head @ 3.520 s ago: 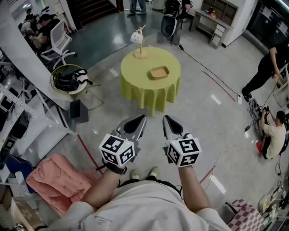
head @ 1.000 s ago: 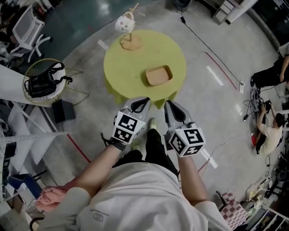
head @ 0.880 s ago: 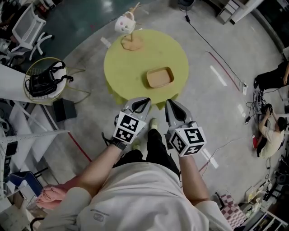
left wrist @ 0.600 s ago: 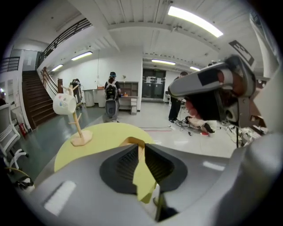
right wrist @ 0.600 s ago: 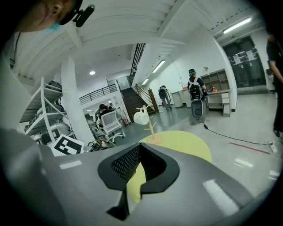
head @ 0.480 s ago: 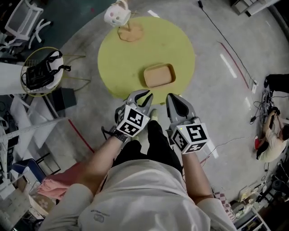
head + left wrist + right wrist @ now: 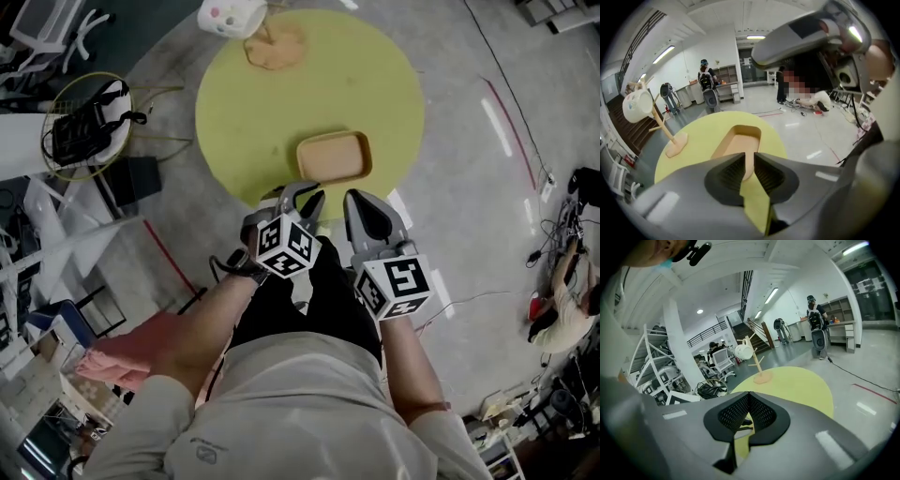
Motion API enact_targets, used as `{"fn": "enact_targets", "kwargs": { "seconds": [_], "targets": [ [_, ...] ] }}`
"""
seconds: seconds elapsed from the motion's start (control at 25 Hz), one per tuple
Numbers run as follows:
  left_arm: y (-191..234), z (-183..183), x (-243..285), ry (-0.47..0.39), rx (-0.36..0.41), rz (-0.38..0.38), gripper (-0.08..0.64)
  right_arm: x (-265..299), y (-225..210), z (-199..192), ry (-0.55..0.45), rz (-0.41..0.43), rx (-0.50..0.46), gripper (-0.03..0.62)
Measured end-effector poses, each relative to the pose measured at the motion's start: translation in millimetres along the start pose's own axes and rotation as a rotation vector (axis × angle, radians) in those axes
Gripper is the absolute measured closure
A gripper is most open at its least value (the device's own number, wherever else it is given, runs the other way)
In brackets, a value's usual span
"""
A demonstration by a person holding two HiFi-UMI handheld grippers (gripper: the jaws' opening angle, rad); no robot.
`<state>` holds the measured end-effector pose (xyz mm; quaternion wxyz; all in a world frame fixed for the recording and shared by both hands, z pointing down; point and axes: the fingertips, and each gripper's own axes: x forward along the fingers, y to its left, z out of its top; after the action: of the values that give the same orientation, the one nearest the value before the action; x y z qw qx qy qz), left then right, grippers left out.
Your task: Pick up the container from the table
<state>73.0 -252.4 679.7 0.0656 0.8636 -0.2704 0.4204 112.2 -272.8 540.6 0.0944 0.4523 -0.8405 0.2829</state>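
A shallow tan container (image 7: 334, 157) lies on the round yellow table (image 7: 253, 131), near its front edge. My left gripper (image 7: 300, 199) hangs over that edge, just short of the container, its jaws parted by a slim gap with nothing between them. In the left gripper view the container (image 7: 740, 138) shows straight ahead of the left gripper (image 7: 750, 157). My right gripper (image 7: 367, 202) is beside it at the table's rim, shut and empty. From the right gripper (image 7: 749, 397) I see only the table (image 7: 801, 385); the container is hidden.
A wooden mug stand (image 7: 277, 47) with a white mug (image 7: 230, 14) stands at the table's far side. On the floor at left are a wire basket with a black bag (image 7: 84, 127), a dark box (image 7: 141, 178), white racks and a pink cloth (image 7: 131, 342). A person (image 7: 577, 281) sits far right.
The table and container have come much closer; both grippers now reach the table's front edge. The left jaws show a slim gap.
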Motion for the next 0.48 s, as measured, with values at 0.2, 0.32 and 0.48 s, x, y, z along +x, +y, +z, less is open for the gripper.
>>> {"fn": "enact_targets", "kwargs": {
  "seconds": [0.2,0.32,0.48],
  "targets": [
    [-5.0,-15.9,22.1,0.058,0.086,-0.008,0.541,10.6,-10.5,-3.6,0.02,0.004,0.017,0.583],
    [-5.5,-24.4,30.1,0.083,0.107,-0.017,0.532,15.0,-11.5,-9.0,0.033,0.001,0.025,0.583],
    [-9.7,-31.5,39.5,0.113,0.158,-0.025,0.531,15.3,-13.2,-16.1,0.047,-0.004,0.035,0.583]
  ]
}}
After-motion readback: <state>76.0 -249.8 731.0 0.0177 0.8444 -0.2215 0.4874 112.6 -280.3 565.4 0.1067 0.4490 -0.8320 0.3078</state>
